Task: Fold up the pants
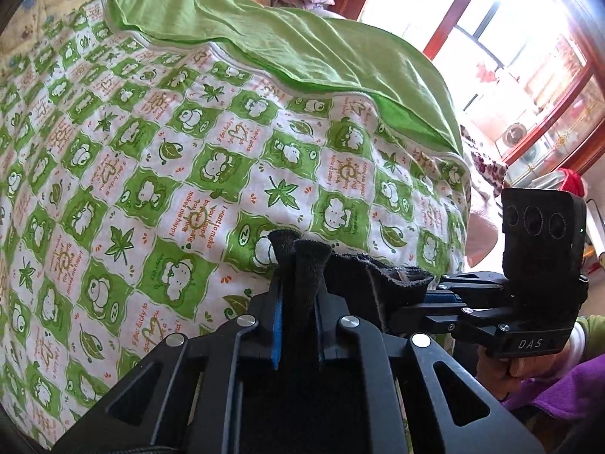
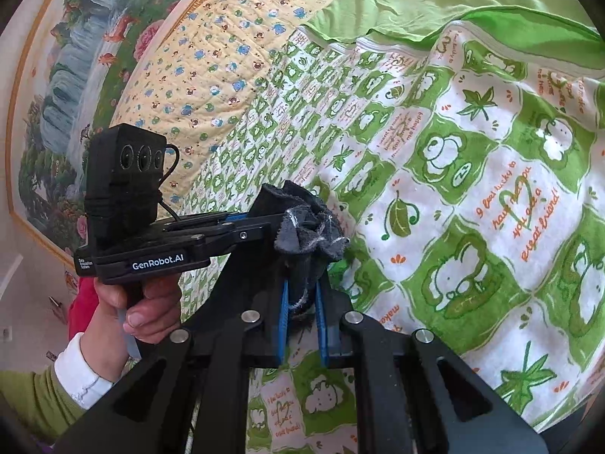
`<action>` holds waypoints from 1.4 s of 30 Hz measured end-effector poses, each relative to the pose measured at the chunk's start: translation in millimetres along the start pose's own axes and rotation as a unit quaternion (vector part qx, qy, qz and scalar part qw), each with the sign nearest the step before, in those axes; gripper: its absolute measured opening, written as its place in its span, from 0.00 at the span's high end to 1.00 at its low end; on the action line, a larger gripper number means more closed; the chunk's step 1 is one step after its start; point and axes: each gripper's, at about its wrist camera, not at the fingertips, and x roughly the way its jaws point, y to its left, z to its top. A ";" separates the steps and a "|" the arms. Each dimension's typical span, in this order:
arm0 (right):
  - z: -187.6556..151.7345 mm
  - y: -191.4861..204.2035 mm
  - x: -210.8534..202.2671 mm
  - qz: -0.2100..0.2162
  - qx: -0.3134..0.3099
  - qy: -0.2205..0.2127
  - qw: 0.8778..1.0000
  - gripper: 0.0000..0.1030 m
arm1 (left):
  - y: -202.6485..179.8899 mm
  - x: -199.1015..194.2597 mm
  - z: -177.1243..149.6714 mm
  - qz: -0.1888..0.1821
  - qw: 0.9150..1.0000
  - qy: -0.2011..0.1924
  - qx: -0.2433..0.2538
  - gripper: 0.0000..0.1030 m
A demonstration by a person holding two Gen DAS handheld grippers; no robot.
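1. Now we hold the dark pants [image 1: 378, 276] in the air above the bed, between our two grippers, which are very near to each other.
2. Our left gripper [image 1: 298, 253] has its jaws narrow, closed on a fold of the dark cloth; its sock-covered fingers [image 1: 308, 265] stand together in the left wrist view.
3. Our right gripper [image 2: 302, 265] also has its jaws narrow, holding a bunched part of the pants, which shows gray edges in the right wrist view.
4. Below lies the quilt [image 1: 151, 174] with a green and white frog pattern, and its plain green underside [image 1: 264, 30] is turned back at the far side. A yellow blanket [image 2: 211, 56] is behind it.
5. We judge that the task is at an early step: the pants are gathered and lifted, not yet spread.
6. The next move probably calls for pulling the two grippers apart, so the cloth opens, and then laying it flat on the quilt before any fold.
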 end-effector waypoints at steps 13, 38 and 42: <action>4.4 71.4 -3.0 0.113 -0.062 0.002 0.992 0.87 | 6.8 -112.8 -42.2 0.021 0.995 -0.099 -0.027 0.89; -76.8 136.2 94.6 0.162 -0.133 0.169 0.963 0.86 | 63.1 -133.9 -205.9 0.040 0.962 -0.170 -0.212 0.89; -84.2 134.9 107.7 0.156 -0.137 0.190 0.960 0.85 | 70.1 -127.4 -220.5 0.043 0.958 -0.164 -0.230 0.89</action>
